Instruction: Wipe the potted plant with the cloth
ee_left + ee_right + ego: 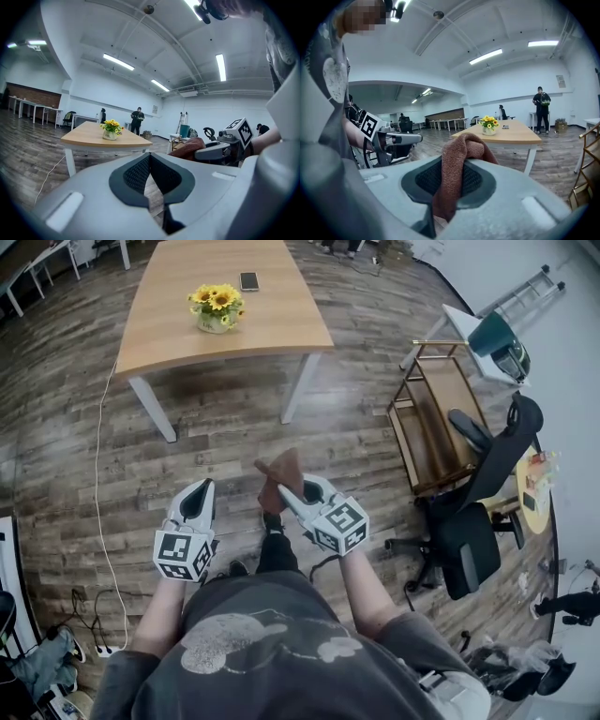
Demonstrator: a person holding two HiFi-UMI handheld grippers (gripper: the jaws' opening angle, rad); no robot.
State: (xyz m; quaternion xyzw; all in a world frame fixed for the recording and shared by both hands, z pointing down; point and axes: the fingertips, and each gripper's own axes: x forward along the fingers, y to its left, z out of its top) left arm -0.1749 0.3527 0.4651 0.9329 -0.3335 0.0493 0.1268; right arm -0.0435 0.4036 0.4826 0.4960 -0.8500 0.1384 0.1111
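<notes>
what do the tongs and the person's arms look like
The left tongs and right tongs are pale grey plastic shells with dark mesh-textured pads. Each carries a white cube with black square markers. The person wears a dark grey short-sleeved t-shirt with a pale print.

Cloth (281, 479): rust-brown, knitted texture; potted plant (217, 307), upper left of the head view: yellow blooms, green leaves, pale pot; table (169, 334): light wood top, white legs; left gripper (201, 491) and right gripper (292, 493): light grey shells, black mesh-patterned pads (137, 172), white cubes (183, 554) bearing black square markers; floor (234, 427): grey-brown planks; shirt (272, 615), lower centre: dark grey, pale blotched print; chair (469, 540), right: black; bin (494, 334), upper right: teal.
</notes>
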